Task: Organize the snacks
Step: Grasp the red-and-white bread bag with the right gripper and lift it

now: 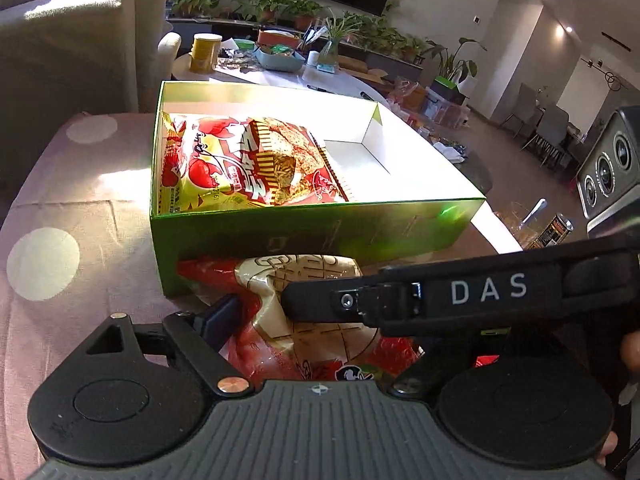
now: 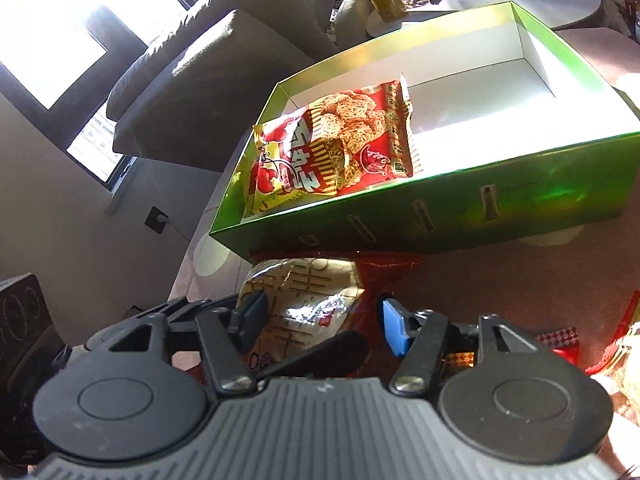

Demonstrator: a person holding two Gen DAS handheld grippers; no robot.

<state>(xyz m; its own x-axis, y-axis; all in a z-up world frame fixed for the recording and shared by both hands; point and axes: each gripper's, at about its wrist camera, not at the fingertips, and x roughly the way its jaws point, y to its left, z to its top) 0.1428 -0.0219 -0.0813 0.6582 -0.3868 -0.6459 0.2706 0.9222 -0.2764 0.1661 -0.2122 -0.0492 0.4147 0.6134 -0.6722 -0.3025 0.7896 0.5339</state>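
While the red-and-gold snack bag [image 2: 308, 304] lies on the pink cloth [image 1: 80, 200], tucked against the near wall of the green box [image 2: 460, 216], the right gripper [image 2: 320, 320] has its fingers on either side of it, closed in on the crinkled foil, though I cannot tell how firmly they bite. A shallow pinch could let the slick bag slip on the lift. Left gripper [image 1: 256, 312] stands apart beside it; its finger crosses the right's and could snag. Lifted low, the bag could catch the box wall or land on the noodle-snack packet [image 2: 336, 140] inside.
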